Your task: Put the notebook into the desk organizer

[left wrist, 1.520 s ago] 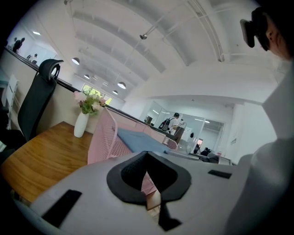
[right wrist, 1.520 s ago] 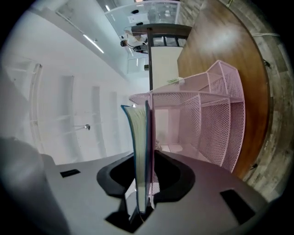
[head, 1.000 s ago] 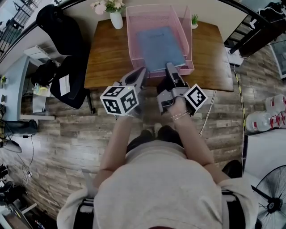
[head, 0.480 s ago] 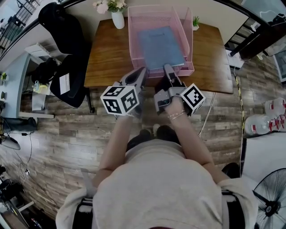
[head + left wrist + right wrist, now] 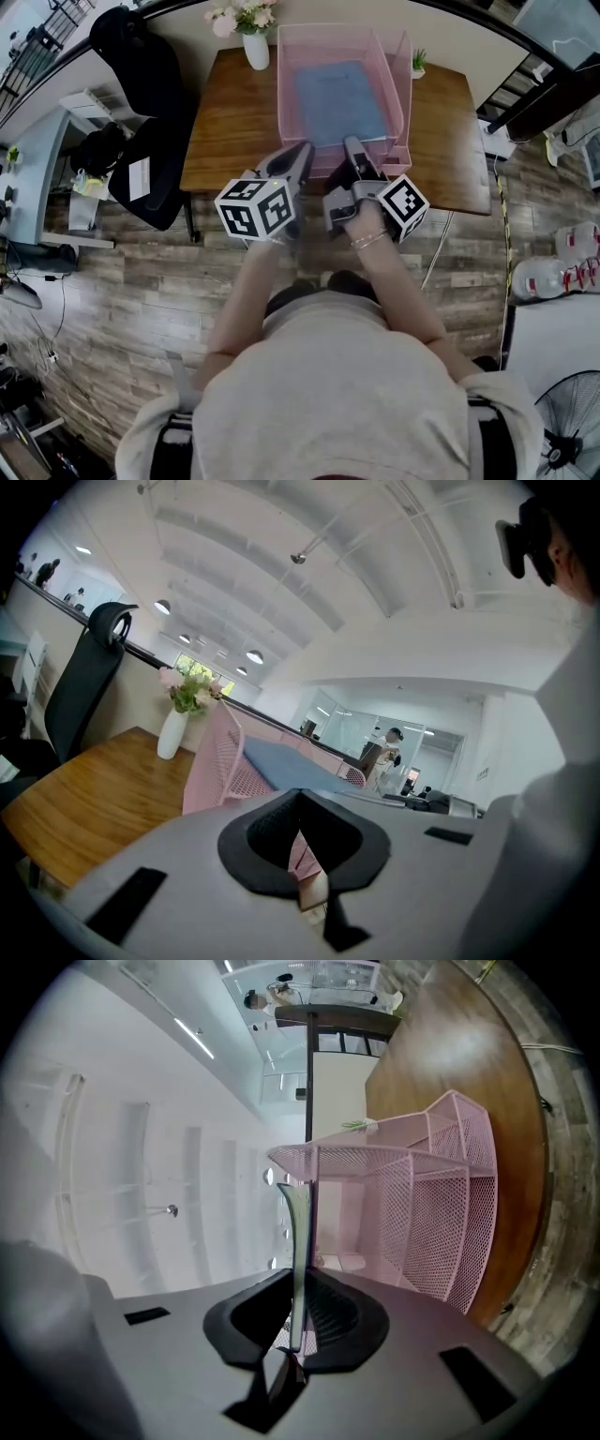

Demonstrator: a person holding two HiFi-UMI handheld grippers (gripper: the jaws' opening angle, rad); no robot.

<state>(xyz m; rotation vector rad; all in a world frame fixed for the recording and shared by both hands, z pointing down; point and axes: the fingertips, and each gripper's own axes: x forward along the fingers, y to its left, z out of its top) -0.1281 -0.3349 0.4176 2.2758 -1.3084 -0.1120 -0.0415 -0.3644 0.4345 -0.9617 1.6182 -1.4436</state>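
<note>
Standing by the table, I judge this to be the last stretch of the job. The blue notebook lies flat inside the pink mesh desk organizer, at twelve o'clock from the person. Its near edge points back toward six o'clock.

The right gripper is clenched on that near edge. In its own view the notebook stands edge-on, as a thin strip pinched between the dark pads. The left gripper sits just beside it at the organizer's front lip, toward nine o'clock. Its jaws are drawn together with nothing plainly held. A sliver of pink shows in the slit, and I cannot tell whether they nip the mesh or only rest by it.

The next move, as I read it, calls for the right jaws to let go and draw straight back toward six o'clock. They should come away low and level, so the cover is not dragged out over the lip.

Counting: one notebook, one organizer and two grippers. On the table there is also one white vase of flowers at eleven o'clock and one small potted plant at one o'clock. One black chair stands off at ten o'clock.
</note>
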